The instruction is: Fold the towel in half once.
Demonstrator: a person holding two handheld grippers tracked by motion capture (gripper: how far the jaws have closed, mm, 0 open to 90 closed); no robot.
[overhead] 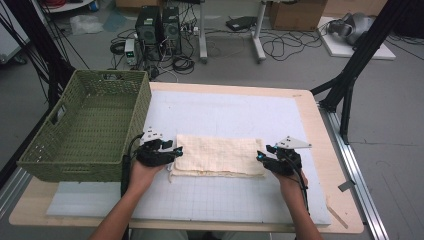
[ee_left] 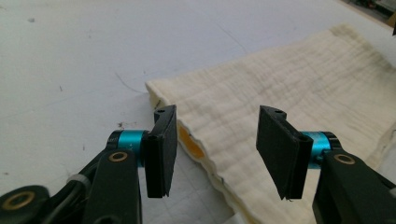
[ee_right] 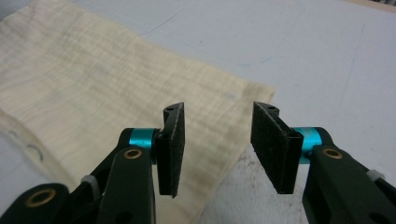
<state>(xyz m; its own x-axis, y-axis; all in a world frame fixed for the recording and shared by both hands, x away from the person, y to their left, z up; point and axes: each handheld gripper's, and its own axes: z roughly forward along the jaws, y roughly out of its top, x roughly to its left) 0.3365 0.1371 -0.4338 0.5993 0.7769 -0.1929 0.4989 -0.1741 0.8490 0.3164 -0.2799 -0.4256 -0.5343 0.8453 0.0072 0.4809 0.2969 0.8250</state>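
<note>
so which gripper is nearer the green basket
Left. The left gripper sits at the folded cloth's left end, right beside the green basket; the right gripper is at the cloth's far end.

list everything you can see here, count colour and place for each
folded cream muslin cloth: one, cream, flat at the mat's middle, between both grippers
woven green plastic basket: one, green, table's left edge
white gridded mat: one, white, covering the tabletop
light wooden table: one, tan, under the mat
black computer towers: two, black, on the floor behind
cardboard box: one, brown, floor, far right
left gripper: one, black and teal, jaws open at the cloth's left end
right gripper: one, black and teal, jaws open at the cloth's right end
</note>
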